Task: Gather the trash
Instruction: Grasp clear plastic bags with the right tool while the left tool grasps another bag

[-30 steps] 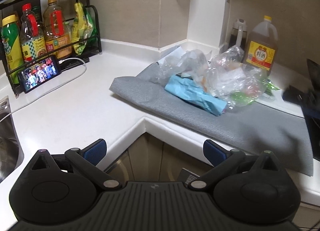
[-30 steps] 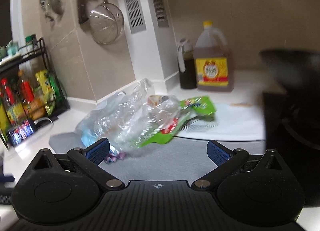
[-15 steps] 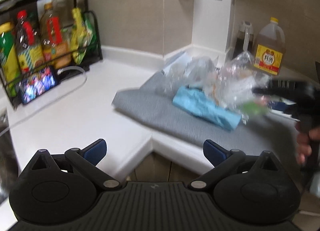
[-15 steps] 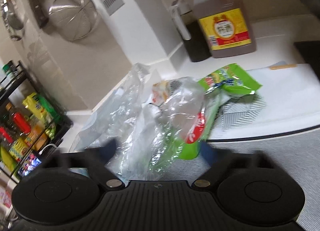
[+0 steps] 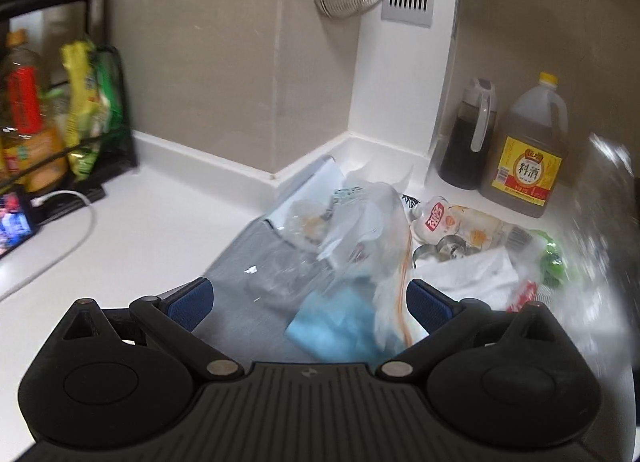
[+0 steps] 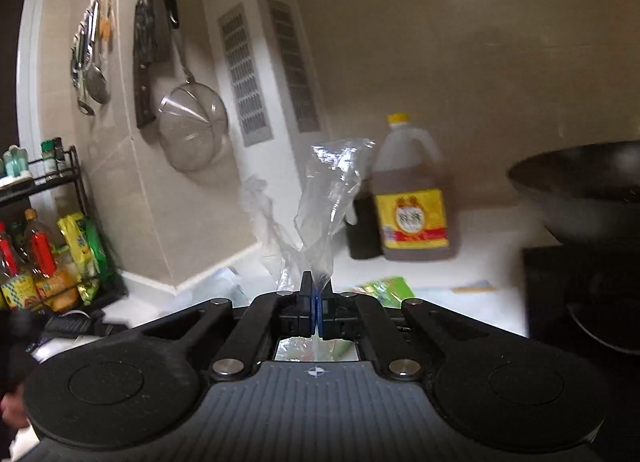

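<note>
A heap of trash lies on a grey mat (image 5: 240,262) in the counter corner: clear plastic bags (image 5: 352,230), a light blue wrapper (image 5: 332,326), a white snack packet (image 5: 444,218) and white paper (image 5: 468,274). My left gripper (image 5: 308,302) is open just above the heap, with the blue wrapper and a clear bag between its blue pads (image 5: 188,302). My right gripper (image 6: 316,302) is shut on a clear plastic bag (image 6: 332,198), whose crumpled end sticks up above the pads. A green wrapper (image 6: 380,288) lies beyond it.
A yellow-labelled oil jug (image 5: 528,154) and a dark bottle (image 5: 468,138) stand against the wall behind the heap. A black wok (image 6: 580,190) sits at the right. A rack of bottles (image 5: 48,118) and a phone (image 5: 12,218) stand at the left. A strainer (image 6: 192,126) hangs on the wall.
My right gripper went from wide open to shut on the clear bag and lifted it. My left gripper moved forward over the trash heap and stayed open.
</note>
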Available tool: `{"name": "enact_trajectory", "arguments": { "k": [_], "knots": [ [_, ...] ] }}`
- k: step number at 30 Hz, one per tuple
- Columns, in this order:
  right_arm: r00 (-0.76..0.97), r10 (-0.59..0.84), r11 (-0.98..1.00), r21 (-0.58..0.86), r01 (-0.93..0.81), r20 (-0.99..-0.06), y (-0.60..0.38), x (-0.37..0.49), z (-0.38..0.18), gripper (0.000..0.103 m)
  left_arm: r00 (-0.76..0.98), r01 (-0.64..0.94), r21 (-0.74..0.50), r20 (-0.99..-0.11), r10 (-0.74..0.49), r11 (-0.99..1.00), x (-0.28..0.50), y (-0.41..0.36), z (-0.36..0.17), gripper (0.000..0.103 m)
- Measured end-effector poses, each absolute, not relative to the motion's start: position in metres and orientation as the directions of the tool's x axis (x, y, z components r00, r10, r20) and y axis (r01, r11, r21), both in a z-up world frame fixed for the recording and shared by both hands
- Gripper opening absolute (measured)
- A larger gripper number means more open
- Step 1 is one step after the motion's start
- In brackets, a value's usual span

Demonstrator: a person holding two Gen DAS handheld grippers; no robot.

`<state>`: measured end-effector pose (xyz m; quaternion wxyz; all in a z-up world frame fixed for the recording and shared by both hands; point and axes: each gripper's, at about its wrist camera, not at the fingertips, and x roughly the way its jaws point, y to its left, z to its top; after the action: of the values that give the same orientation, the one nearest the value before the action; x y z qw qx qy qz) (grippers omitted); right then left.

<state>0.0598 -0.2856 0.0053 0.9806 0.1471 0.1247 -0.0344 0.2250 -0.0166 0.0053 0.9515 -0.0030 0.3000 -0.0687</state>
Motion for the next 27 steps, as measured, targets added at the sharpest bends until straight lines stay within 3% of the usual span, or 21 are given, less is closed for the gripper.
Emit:
{"name": "enact_trajectory", "arguments": {
  "k": [7, 8, 9, 11, 15, 27],
  "knots": [
    [0.957, -0.030, 0.961, 0.256, 0.107, -0.289, -0.286, 0.056, -0.005, 0.001, 0.755, 0.112, -0.116, -0.636, -0.161, 0.987, 0.272, -0.038, -0.019, 0.102],
    [0.957, -0.026, 0.962, 0.254, 0.103, -0.289, -0.284, 0.057, -0.005, 0.001, 0.760, 0.100, -0.113, -0.632, -0.149, 0.989, 0.273, -0.041, -0.020, 0.089],
    [0.957, -0.025, 0.963, 0.249, 0.101, -0.289, -0.283, 0.056, -0.006, 0.001, 0.766, 0.092, -0.112, -0.627, -0.142, 0.989, 0.274, -0.044, -0.019, 0.053],
    [0.958, -0.024, 0.966, 0.241, 0.097, -0.287, -0.281, 0.055, -0.007, 0.001, 0.756, 0.090, -0.144, -0.634, -0.162, 0.985, 0.274, -0.043, -0.018, 0.023],
    [0.961, -0.020, 0.965, 0.246, 0.091, -0.277, -0.279, 0.050, -0.006, 0.001, 0.807, 0.106, -0.162, -0.563, -0.180, 0.981, 0.249, -0.036, -0.005, 0.015],
    [0.994, 0.018, 0.973, 0.229, 0.008, -0.110, -0.262, -0.005, 0.028, 0.001, 0.892, 0.163, -0.227, -0.382, -0.242, 0.960, 0.110, 0.012, 0.033, 0.014]
  ]
}}
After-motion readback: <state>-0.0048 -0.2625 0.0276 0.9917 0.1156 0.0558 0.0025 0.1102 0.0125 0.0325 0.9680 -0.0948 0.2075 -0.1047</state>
